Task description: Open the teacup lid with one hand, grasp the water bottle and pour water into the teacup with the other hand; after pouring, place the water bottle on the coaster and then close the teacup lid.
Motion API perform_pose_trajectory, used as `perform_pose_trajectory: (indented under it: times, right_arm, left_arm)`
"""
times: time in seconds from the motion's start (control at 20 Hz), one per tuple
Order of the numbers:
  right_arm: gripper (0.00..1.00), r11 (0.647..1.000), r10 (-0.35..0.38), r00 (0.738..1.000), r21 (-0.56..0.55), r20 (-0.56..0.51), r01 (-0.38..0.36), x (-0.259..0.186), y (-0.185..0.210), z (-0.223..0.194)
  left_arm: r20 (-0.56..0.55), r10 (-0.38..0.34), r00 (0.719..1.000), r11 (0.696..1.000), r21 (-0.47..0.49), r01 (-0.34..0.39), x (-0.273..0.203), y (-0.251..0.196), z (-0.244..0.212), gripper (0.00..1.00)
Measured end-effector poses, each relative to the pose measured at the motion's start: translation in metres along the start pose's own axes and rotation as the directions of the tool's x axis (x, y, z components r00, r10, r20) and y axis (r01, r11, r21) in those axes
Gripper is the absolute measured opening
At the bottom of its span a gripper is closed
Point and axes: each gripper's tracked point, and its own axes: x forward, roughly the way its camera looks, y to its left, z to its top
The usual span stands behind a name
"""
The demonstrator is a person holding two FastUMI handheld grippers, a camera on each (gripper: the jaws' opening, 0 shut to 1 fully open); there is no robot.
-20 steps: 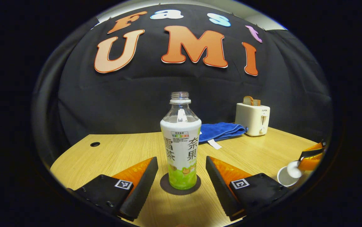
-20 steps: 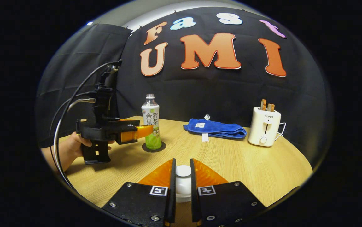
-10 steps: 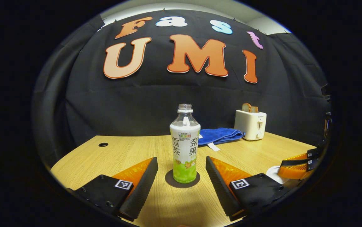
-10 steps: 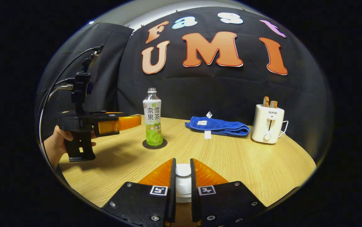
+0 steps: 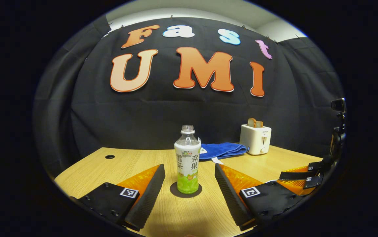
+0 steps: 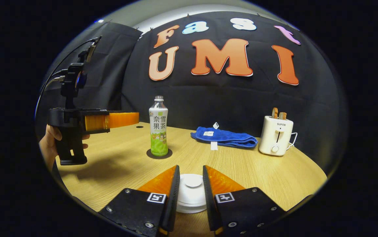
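An uncapped water bottle [image 5: 187, 164] with a white and green label stands upright on a dark round coaster [image 5: 175, 193]. My left gripper [image 5: 189, 166] is open, its fingers on either side of the bottle's line and well short of it. In the right gripper view the bottle [image 6: 158, 131] and coaster [image 6: 168, 154] stand mid-table, and the left gripper [image 6: 132, 118] hovers to their left, held by a hand [image 6: 48, 144]. The white teacup lid [image 6: 191, 194] sits below my right gripper [image 6: 190, 168]. Its fingers stand slightly apart from the lid's knob [image 6: 193, 180], open. The cup under the lid is hidden.
A folded blue towel [image 6: 225, 137] and a white toaster [image 6: 276, 138] holding bread slices stand at the back right of the wooden table [image 6: 258, 177]. The table has a small round hole [image 5: 110, 157] at its far left. The right gripper [image 5: 302, 176] shows at the right edge.
My left gripper has drawn back from the bottle, which stays on the coaster. My right gripper's fingers have parted off the lid's knob, and the lid now rests low between them.
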Motion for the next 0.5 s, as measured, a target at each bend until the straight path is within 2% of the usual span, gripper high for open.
perform_pose_trajectory:
  times: [0.05, 0.15, 0.35, 0.5]
  right_arm:
    - [0.49, 1.000, -0.009, 1.000, 0.003, 0.024, 0.009, -0.003, -0.002, 0.009]
    - [0.58, 0.999, -0.028, 0.997, 0.017, 0.076, 0.027, -0.013, -0.009, 0.030]
    - [0.69, 0.997, -0.080, 0.983, 0.003, 0.167, 0.081, -0.037, -0.025, 0.076]
    - [0.75, 0.989, -0.139, 0.964, -0.024, 0.227, 0.148, -0.062, -0.037, 0.113]
  left_arm:
    - [0.010, 0.000, 1.000, 1.000, -0.008, 0.000, -0.004, -0.001, 0.006, 0.97]
    - [0.032, -0.003, 0.999, 1.000, -0.029, 0.004, -0.014, -0.002, 0.021, 0.99]
    - [0.058, 0.025, 0.998, 0.999, -0.044, -0.023, -0.034, 0.003, 0.049, 0.97]
    - [0.083, 0.048, 0.995, 0.998, -0.046, -0.045, -0.049, 0.006, 0.071, 0.97]
